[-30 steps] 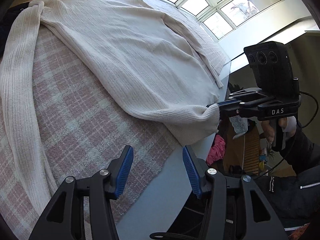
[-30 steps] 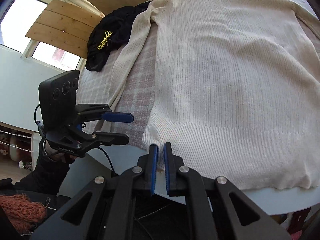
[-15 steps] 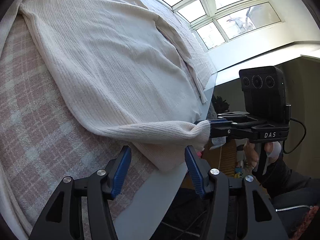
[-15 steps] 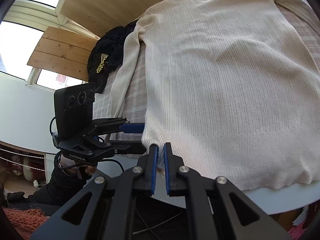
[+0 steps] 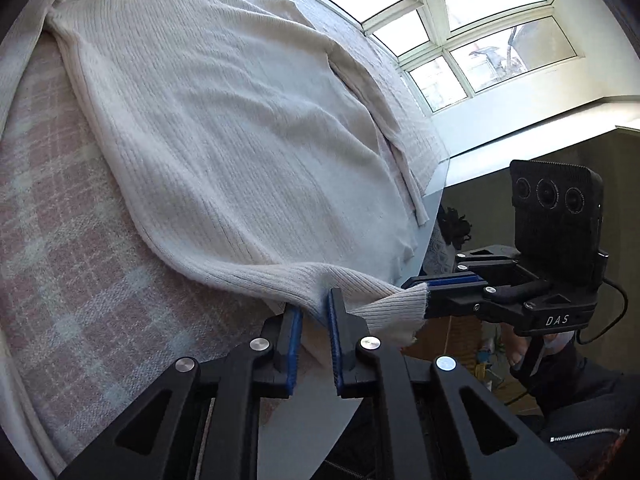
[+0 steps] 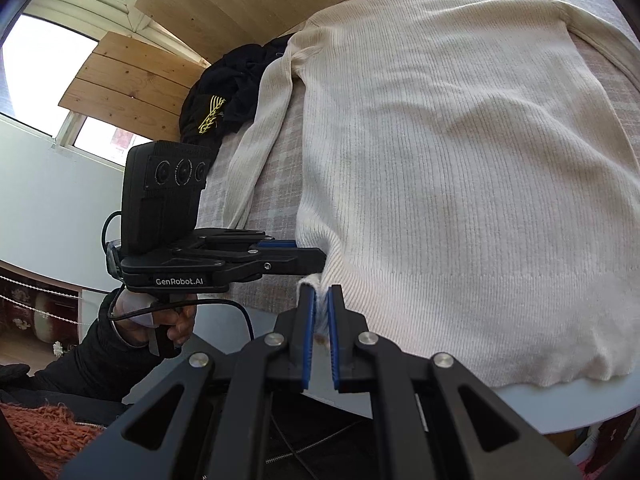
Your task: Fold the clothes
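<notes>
Both tongs pinch cream sweater [image 5: 240, 152] hem corner at table edge; left tongs [image 5: 314, 312], right tongs [image 6: 319, 308].

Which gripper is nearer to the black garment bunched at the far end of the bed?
Left. The left gripper grips the cream sweater hem on the side below the black garment; the right gripper pinches the hem beside it, slightly farther away.

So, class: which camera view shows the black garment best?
The right wrist view: the black garment lies bunched, with a yellow print, by the far end of the cream sweater's sleeve. The left wrist view does not show it.
</notes>
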